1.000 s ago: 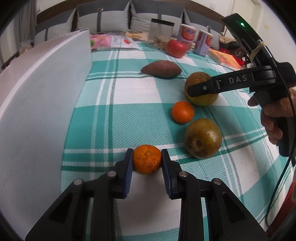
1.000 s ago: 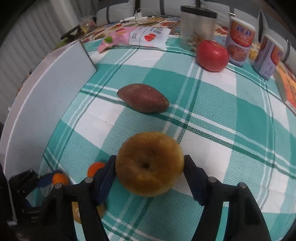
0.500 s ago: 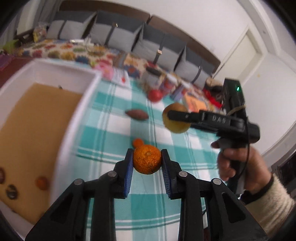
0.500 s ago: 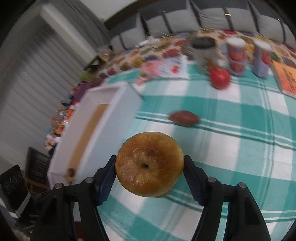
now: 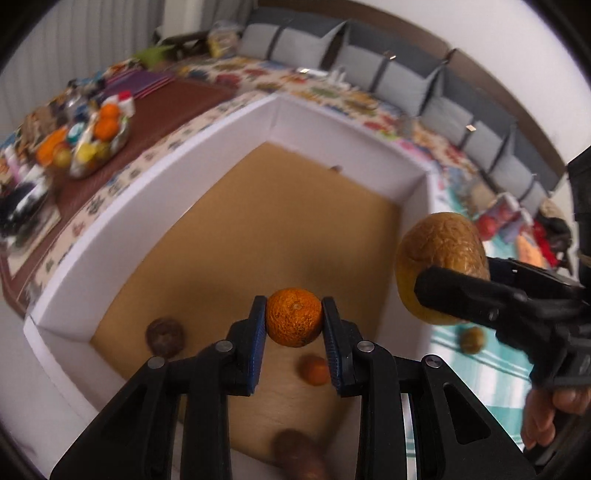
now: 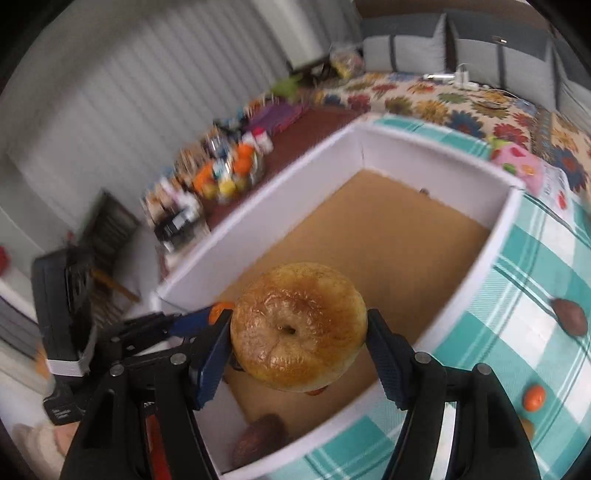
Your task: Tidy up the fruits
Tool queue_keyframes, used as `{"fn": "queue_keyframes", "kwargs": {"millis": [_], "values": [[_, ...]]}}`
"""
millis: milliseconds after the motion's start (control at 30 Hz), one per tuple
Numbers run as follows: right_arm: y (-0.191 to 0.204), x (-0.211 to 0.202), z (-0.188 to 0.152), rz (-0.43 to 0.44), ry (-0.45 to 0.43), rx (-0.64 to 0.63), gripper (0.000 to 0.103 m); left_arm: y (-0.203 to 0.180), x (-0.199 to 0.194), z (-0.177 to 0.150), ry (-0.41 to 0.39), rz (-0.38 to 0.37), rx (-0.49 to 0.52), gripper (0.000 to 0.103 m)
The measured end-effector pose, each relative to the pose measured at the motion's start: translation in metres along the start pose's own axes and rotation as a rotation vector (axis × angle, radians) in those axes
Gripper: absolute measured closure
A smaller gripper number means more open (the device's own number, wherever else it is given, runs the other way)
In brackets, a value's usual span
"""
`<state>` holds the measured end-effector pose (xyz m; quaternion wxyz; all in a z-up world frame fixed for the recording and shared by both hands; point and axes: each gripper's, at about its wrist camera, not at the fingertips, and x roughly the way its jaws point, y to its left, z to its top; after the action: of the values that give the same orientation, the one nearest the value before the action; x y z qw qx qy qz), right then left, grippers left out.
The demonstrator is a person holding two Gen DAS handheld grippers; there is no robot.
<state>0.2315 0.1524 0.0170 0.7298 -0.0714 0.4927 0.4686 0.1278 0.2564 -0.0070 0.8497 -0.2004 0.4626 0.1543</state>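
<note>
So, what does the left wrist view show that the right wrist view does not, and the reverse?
Only the left wrist view shows the person's hand on the right gripper.

Only the right wrist view shows the brown sweet potato on the checked cloth, and the pink packet.

Both show the white box, the orange clamped in the left gripper, and the brownish round fruit gripped by the right one, both above the box.

Around me, a row of grey back cushions (image 5: 391,74) lines a white wall (image 5: 443,22) behind a flower-patterned seat cover (image 6: 436,99). Pale vertical blinds (image 6: 122,88) hang at the side.
</note>
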Motion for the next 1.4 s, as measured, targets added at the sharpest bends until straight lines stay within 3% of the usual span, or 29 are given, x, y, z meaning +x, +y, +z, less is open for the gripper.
{"fn": "queue_keyframes", "kwargs": {"millis": [167, 367, 500, 600, 800, 933, 1067, 1167, 1300, 1400], "values": [[0.001, 0.058, -0.008, -0.121, 0.11, -0.06, 0.034, 0.015, 0.025, -0.009, 0.037, 0.065, -0.033, 0.073], [-0.012, 0.087, -0.018, -0.213, 0.15, -0.113, 0.033, 0.017, 0.029, -0.007, 0.018, 0.135, -0.013, 0.071], [-0.011, 0.09, -0.015, -0.244, 0.143, -0.136, 0.032, 0.018, 0.026, -0.005, -0.013, 0.197, 0.001, 0.044], [-0.011, 0.074, -0.009, -0.266, 0.096, -0.137, 0.024, 0.024, 0.014, 0.001, -0.044, 0.181, -0.027, 0.026], [-0.014, -0.014, 0.013, -0.268, -0.109, -0.092, 0.012, 0.008, -0.05, 0.013, -0.212, 0.142, -0.017, 0.019], [-0.028, -0.09, 0.0, -0.3, -0.255, -0.051, 0.003, -0.024, -0.089, 0.009, -0.289, 0.07, 0.048, 0.018], [-0.069, -0.139, -0.054, -0.398, -0.323, 0.022, 0.001, -0.07, -0.109, -0.015, -0.303, -0.044, 0.15, 0.016], [-0.125, -0.151, -0.121, -0.493, -0.294, 0.153, 0.001, -0.11, -0.101, -0.046, -0.248, -0.148, 0.229, 0.015], [-0.194, -0.14, -0.224, -0.602, -0.184, 0.345, 0.001, -0.166, -0.053, -0.097, -0.105, -0.226, 0.354, 0.015], [-0.219, -0.132, -0.287, -0.652, -0.142, 0.432, 0.001, -0.198, -0.006, -0.135, -0.028, -0.229, 0.444, 0.015]]}}
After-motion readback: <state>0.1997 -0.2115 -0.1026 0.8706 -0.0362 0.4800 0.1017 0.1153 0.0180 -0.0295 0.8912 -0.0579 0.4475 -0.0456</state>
